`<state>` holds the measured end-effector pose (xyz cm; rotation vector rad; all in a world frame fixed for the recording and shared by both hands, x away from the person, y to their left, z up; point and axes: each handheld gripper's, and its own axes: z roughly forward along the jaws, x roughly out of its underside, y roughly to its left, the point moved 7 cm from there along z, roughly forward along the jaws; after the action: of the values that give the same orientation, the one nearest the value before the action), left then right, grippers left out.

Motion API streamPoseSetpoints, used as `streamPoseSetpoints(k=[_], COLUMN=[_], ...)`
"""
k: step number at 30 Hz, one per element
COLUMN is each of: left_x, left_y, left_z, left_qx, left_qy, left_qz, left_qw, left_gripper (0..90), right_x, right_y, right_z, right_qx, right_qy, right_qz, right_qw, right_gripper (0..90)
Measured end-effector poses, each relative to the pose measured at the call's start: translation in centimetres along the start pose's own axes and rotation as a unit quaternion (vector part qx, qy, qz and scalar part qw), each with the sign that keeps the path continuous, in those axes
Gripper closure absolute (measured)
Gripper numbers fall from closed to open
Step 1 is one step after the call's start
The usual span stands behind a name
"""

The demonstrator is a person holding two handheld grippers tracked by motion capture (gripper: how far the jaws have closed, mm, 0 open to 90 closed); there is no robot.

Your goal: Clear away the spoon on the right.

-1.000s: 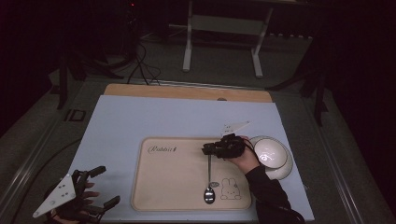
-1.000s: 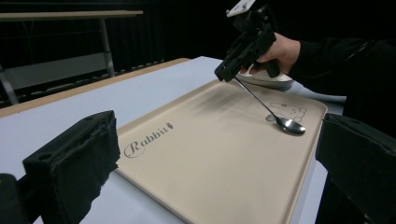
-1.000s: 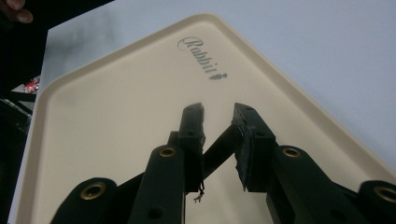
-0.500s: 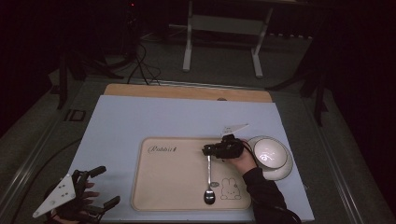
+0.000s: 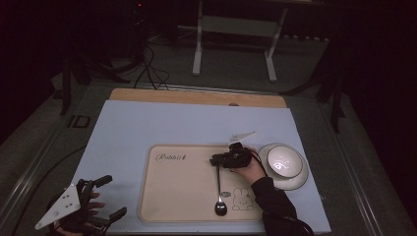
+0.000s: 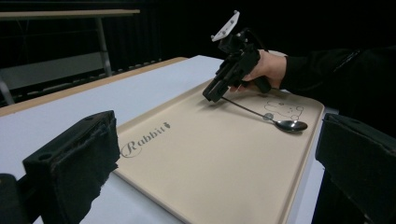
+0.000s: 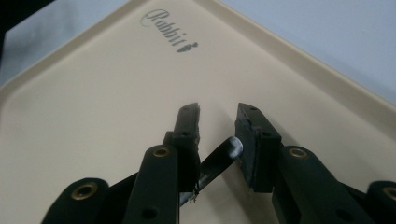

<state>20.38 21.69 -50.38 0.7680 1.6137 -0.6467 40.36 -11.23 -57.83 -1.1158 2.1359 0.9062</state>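
On the beige tray [image 5: 187,196] printed with "Rabbit" and a small bunny lies a slim metal spoon [image 5: 219,194], its shiny oval bowl toward the person and its thin handle running away to the right gripper [image 5: 217,161]. That gripper's fingers [image 7: 252,135] are slightly apart around the dark, glossy handle tip, which touches one of them. Near the table's front left corner, the left gripper [image 5: 110,196] rests with its fingers spread wide. A white bowl [image 5: 282,164] sits just right of the tray.
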Motion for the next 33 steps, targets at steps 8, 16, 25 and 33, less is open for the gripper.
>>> streamPoseSetpoints(k=[8, 16, 25, 33], left_x=[0.0, 0.0, 0.0, -0.1], left_y=[0.1, 0.0, 0.0, 0.0], left_z=[-0.1, 0.0, 0.0, 0.0], left_qx=[-0.001, 0.0, 0.0, 0.001], left_qy=[-0.002, -0.002, -0.001, -0.002], left_qz=[-0.001, -0.001, 0.0, -0.001], left_qw=[1.0, 1.0, 1.0, 1.0], left_gripper=[0.0, 0.0, 0.0, 0.0], right_x=[0.2, -0.1, 0.1, -0.7], right_y=[-0.7, -0.7, 0.4, 2.0], right_z=[0.1, -0.7, -1.4, -3.8], right_qx=[0.017, 0.026, 0.029, 0.04], right_qy=[0.002, -0.011, -0.001, -0.042], right_qz=[0.009, 0.012, 0.006, 0.004], right_qw=[0.9998, 0.9995, 0.9996, 0.9983], right_gripper=[69.3, 76.3, 81.3, 54.0])
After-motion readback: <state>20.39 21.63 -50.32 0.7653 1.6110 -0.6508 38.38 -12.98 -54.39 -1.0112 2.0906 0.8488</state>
